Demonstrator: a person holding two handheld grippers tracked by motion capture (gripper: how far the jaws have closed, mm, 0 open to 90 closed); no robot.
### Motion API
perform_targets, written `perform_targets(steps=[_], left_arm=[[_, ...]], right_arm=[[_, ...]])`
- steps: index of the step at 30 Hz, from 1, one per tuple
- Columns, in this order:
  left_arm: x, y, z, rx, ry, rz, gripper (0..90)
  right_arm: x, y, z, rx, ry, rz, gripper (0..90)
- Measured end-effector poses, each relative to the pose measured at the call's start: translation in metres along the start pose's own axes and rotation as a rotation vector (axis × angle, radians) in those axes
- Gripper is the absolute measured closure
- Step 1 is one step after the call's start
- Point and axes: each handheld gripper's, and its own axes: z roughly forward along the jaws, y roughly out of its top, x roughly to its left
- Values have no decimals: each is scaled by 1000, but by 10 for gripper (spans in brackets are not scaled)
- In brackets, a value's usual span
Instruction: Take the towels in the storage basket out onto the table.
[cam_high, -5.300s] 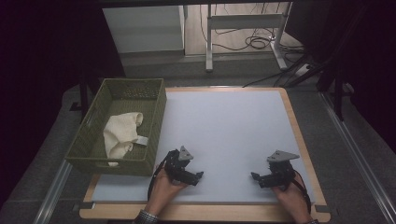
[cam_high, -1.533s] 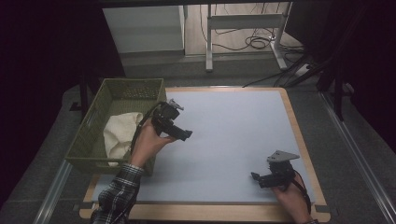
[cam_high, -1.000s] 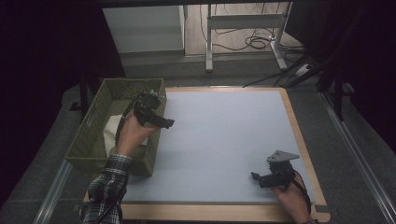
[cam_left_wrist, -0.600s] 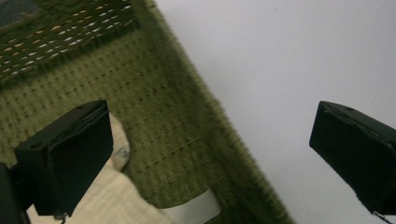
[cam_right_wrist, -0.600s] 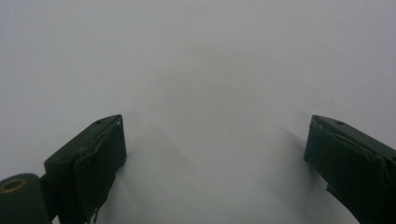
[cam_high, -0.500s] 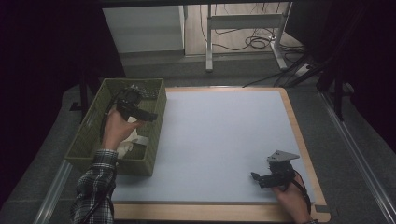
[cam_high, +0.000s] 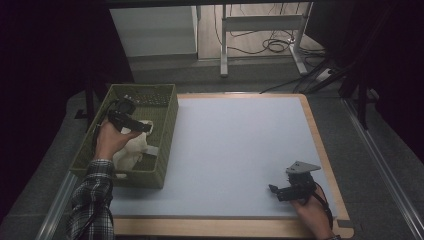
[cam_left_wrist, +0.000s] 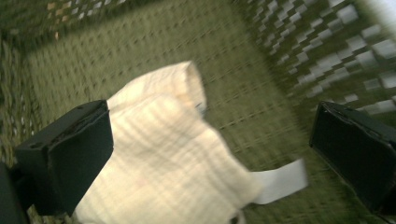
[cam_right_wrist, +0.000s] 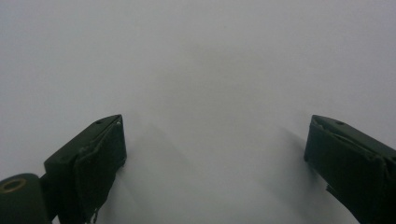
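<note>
A cream ribbed cloth (cam_high: 131, 150) (cam_left_wrist: 163, 163) with a white tag (cam_left_wrist: 280, 179) lies bunched in the green woven basket (cam_high: 167, 107) (cam_left_wrist: 261, 70) at the table's left. My left gripper (cam_high: 142, 127) (cam_left_wrist: 210, 149) hovers inside the basket just above the cloth, jaws wide open on either side of it, nothing held. My right gripper (cam_high: 274, 189) (cam_right_wrist: 215, 158) rests low over the white tabletop (cam_high: 235, 145) (cam_right_wrist: 201, 60) near the front right corner, also open and empty.
The table has a wooden rim (cam_high: 320, 145). The basket's walls surround my left gripper. A white cabinet (cam_high: 152, 30) and a metal stand (cam_high: 260, 22) with cables stand on the floor beyond the table.
The left hand has carried its gripper from the table's front left up and over the basket wall, down toward the cloth. The right gripper has stayed put.
</note>
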Motion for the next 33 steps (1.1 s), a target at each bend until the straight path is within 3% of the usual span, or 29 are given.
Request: perform_targets(steps=[8, 16, 22, 25, 27, 31, 33], left_arm=[[18, -9, 28, 83, 16, -26, 1], [33, -16, 52, 205, 38, -79, 6], [35, -19, 65, 282, 12, -106, 28], [37, -22, 72, 352, -13, -125, 102], [39, -23, 70, 348, -52, -160, 191], [38, -24, 65, 358, -57, -139, 393], [37, -24, 63, 363, -67, -125, 541]], right_arm=[[0, 0, 0, 0, 0, 1, 57], [0, 0, 0, 0, 0, 1, 57], [0, 0, 0, 0, 0, 1, 57], [0, 0, 0, 0, 0, 0, 57], [0, 0, 0, 0, 0, 0, 57], [0, 0, 0, 0, -1, 0, 57], [0, 0, 0, 0, 0, 1, 57]])
